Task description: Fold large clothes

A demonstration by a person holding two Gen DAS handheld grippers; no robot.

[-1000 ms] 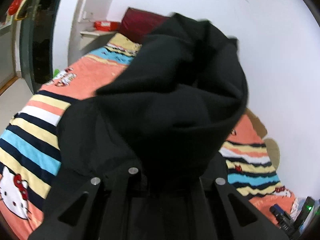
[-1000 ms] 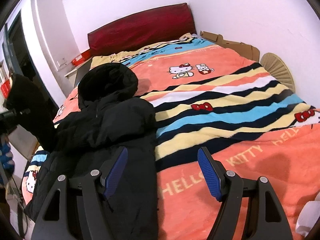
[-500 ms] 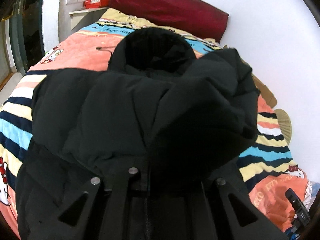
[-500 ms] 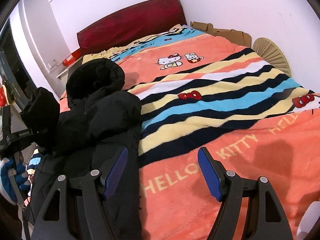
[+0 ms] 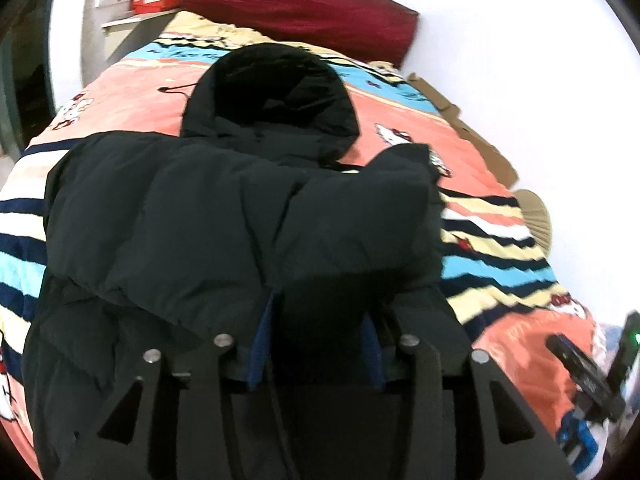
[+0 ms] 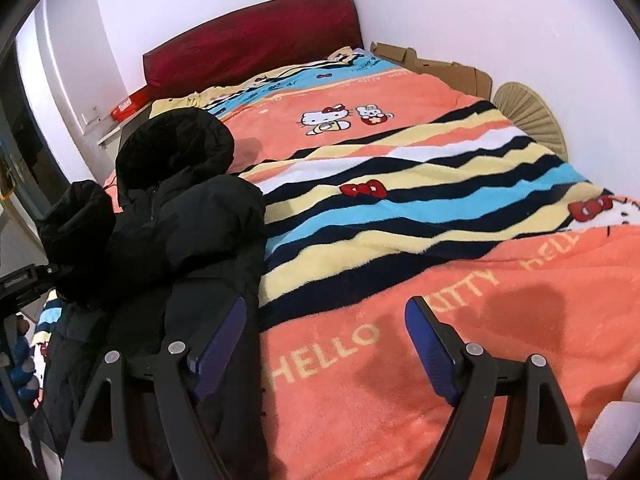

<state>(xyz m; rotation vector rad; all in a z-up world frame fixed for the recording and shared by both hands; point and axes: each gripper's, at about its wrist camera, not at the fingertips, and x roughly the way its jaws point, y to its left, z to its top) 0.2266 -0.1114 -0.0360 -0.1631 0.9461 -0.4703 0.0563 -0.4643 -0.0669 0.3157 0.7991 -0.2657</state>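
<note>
A black hooded puffer jacket (image 5: pixel 168 216) lies on the striped Hello Kitty bedspread (image 6: pixel 400 216), hood (image 5: pixel 276 96) towards the red headboard. My left gripper (image 5: pixel 316 320) holds the jacket's sleeve (image 5: pixel 360 220) between its blue pads and carries it over the jacket's body. In the right wrist view the jacket (image 6: pixel 192 240) lies at the left, with the lifted sleeve (image 6: pixel 80 224) on the left gripper's fingers. My right gripper (image 6: pixel 324 340) is open and empty, low over the bedspread beside the jacket's right edge.
The red headboard (image 6: pixel 256 40) and white walls bound the bed. Cardboard (image 6: pixel 440 64) and a woven fan (image 6: pixel 528 112) lie along the right wall. A red box (image 5: pixel 154 0) sits on a shelf at the back left. The bedspread's right half is bare.
My left gripper has swung the sleeve down from high in the air and across the jacket's front. The jaws look wider apart, with blue pads showing. The right gripper has barely moved.
</note>
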